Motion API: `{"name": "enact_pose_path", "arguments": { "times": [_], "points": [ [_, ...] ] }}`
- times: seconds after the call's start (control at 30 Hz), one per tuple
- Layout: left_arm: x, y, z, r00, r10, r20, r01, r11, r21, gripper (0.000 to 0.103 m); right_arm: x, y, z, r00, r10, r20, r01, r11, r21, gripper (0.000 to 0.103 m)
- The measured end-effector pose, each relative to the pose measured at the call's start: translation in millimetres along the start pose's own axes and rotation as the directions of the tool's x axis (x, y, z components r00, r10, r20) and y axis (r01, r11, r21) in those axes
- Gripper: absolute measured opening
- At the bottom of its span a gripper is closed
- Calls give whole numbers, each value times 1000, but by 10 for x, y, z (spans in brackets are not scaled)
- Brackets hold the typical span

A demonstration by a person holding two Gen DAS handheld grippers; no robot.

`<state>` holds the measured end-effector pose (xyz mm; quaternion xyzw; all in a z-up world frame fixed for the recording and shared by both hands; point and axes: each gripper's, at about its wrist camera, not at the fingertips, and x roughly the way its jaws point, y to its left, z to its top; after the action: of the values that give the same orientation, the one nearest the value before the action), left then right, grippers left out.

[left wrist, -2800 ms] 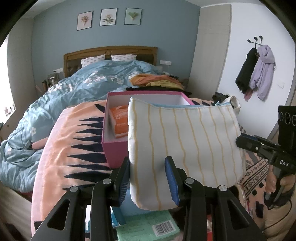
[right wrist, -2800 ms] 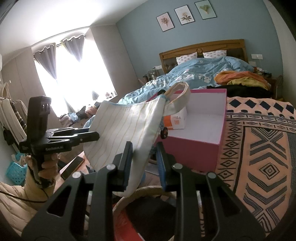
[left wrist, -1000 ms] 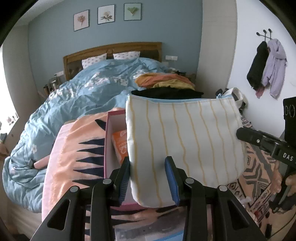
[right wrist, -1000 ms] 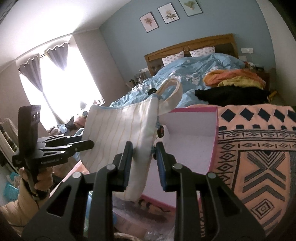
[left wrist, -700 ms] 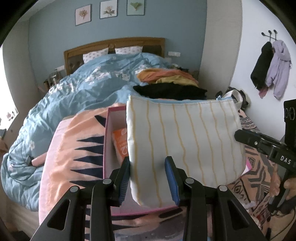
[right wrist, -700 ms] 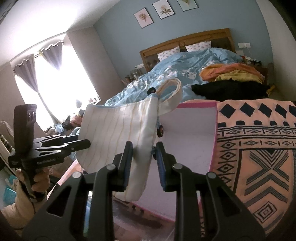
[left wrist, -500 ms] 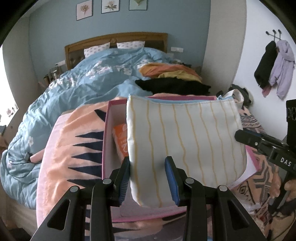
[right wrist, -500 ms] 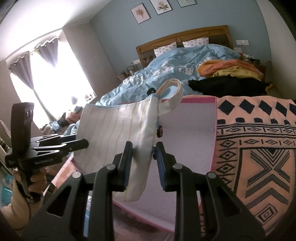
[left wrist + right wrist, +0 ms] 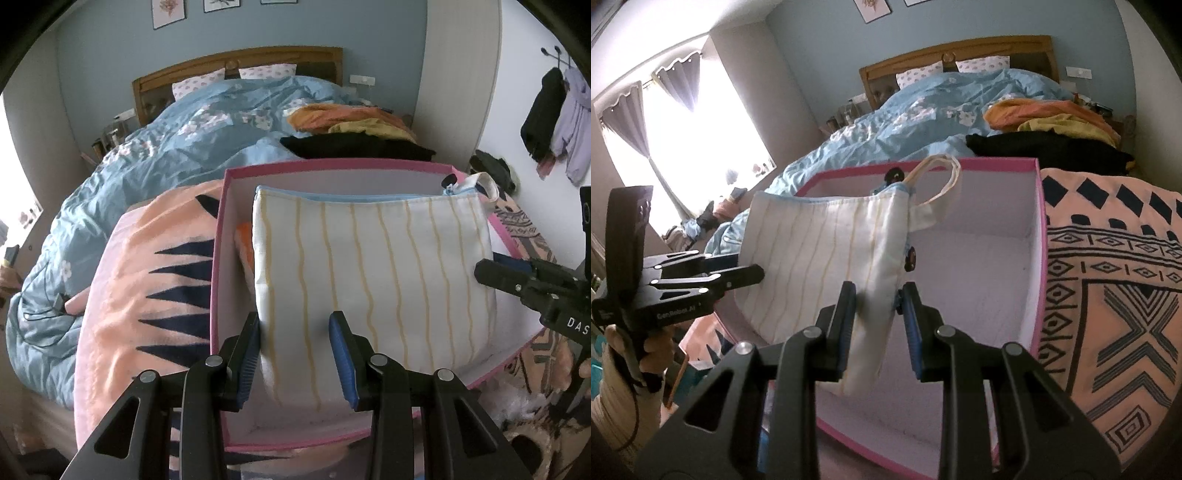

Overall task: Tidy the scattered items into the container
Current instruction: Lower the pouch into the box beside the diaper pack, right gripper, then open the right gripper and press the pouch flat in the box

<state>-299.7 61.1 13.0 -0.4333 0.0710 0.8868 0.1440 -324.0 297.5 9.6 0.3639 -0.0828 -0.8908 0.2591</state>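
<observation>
- The left gripper (image 9: 297, 352) is clamped on the lower left corner of a cream pouch (image 9: 373, 273) with wavy yellow stripes; both blue pads press into the fabric.
- The right gripper (image 9: 879, 325) grips the opposite side edge of the same pouch (the edge below the loop handle (image 9: 938, 181)), its pads pinching the folded cloth.
- The pouch hangs upright between the two grippers, zip edge uppermost, over the open interior of the pink box (image 9: 218, 280). In the left wrist view its lower part lies inside the box walls; whether it touches the box floor cannot be told.
- The box rests on a peach blanket (image 9: 147, 280) with dark blue triangular and diamond motifs, spread over the foot of the bed.
- An orange packet (image 9: 243, 243) lies inside the box against its left wall, partly hidden behind the pouch.
- A small dark round tag (image 9: 910, 260) hangs at the pouch edge near the right gripper.
- Beyond the box lie a blue floral duvet (image 9: 177, 147) and a pile of orange, yellow and black clothes (image 9: 354, 133).
- A hand (image 9: 646, 354) holds the left gripper's handle, visible at the left of the right wrist view.
</observation>
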Motion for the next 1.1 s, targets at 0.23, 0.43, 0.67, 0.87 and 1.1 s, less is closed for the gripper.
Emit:
{"name": "enact_pose_path", "arguments": {
  "times": [0.23,0.43,0.67,0.87,1.1],
  "points": [
    [30,9,-119,1000,26,-18,-25,1000,19,38,88,39,-39,998,-9,-54,8,1000,-19,28],
    [28,-6,-210,998,56,-25,-55,998,38,37,200,102,-61,993,-41,-112,35,998,-56,30],
    [-96,-31,-239,998,68,11,-68,996,49,37,224,134,-82,989,-90,-120,78,992,-102,30],
    [-110,-69,-244,998,54,15,-54,997,52,38,194,126,-87,987,-101,-124,92,993,-78,31],
    [-49,-136,-153,1000,26,0,-26,998,65,40,291,228,34,969,-147,-199,125,985,-120,63]
  ]
}}
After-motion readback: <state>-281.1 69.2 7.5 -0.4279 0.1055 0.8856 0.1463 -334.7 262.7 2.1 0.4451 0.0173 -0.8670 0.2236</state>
